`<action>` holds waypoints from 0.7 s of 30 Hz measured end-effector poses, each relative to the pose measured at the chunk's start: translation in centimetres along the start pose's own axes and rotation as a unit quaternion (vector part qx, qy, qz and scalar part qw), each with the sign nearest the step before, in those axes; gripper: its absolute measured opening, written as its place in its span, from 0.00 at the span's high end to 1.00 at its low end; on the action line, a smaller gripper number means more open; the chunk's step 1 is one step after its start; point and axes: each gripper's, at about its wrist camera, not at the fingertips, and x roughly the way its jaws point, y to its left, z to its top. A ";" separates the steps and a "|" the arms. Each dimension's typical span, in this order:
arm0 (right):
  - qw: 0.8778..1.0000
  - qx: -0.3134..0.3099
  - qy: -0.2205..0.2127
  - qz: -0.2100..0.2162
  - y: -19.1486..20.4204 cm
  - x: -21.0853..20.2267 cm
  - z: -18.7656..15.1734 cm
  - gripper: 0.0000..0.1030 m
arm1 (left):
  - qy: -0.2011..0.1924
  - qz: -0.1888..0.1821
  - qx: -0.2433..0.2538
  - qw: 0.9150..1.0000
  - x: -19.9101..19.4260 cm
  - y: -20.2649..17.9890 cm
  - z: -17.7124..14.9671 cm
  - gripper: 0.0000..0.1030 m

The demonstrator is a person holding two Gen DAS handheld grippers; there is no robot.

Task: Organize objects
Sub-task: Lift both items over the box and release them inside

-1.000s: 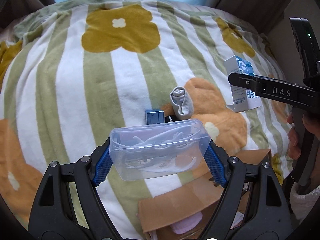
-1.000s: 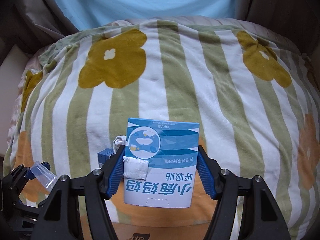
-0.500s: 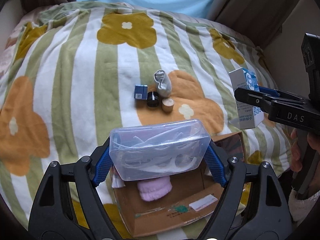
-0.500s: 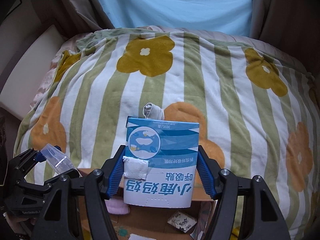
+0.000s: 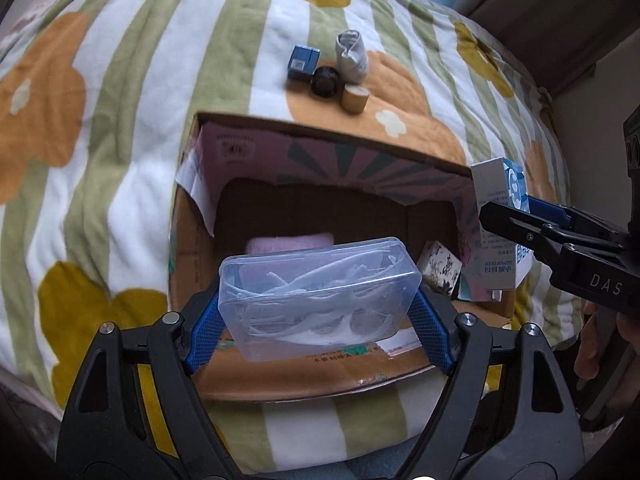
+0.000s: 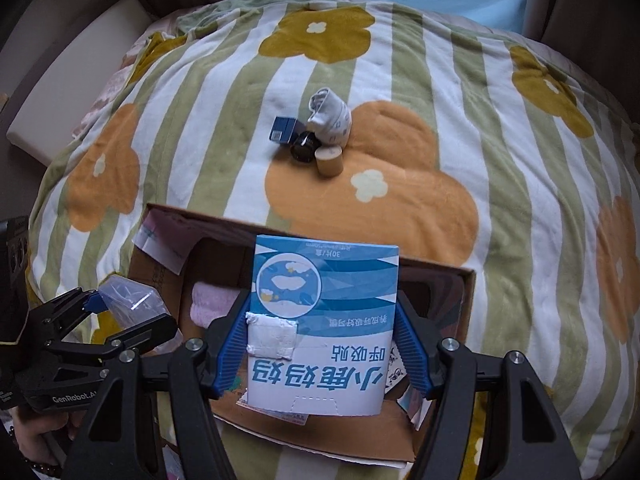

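Both grippers hover over the open cardboard box [image 5: 192, 248] on the bed, ready to drop loads in: left gripper [image 5: 318, 312] fingers clamped on the clear plastic case [image 5: 320, 292], right gripper [image 6: 322, 344] fingers clamped on the blue-and-white carton [image 6: 324, 320].

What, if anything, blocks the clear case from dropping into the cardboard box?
Nothing visible does. The left hand-held gripper holds the clear case over the open box, flaps folded back. A pink towel and a small printed pack already lie inside, with bare floor between them.
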 end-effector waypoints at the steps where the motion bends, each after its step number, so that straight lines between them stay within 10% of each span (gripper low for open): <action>1: 1.000 -0.001 0.004 0.001 0.1 0.6 -0.4 0.39 | 0.003 0.003 -0.002 1.000 0.5 0.1 -0.4 0.23; 17: 0.999 0.002 0.017 0.035 -0.4 3.0 -0.3 0.39 | 0.025 0.037 0.009 0.999 3.0 -0.5 -0.2 0.22; 21: 0.999 0.016 0.013 0.039 -1.0 3.1 -0.1 0.30 | 0.017 0.050 0.022 0.998 2.9 -0.9 -0.3 0.00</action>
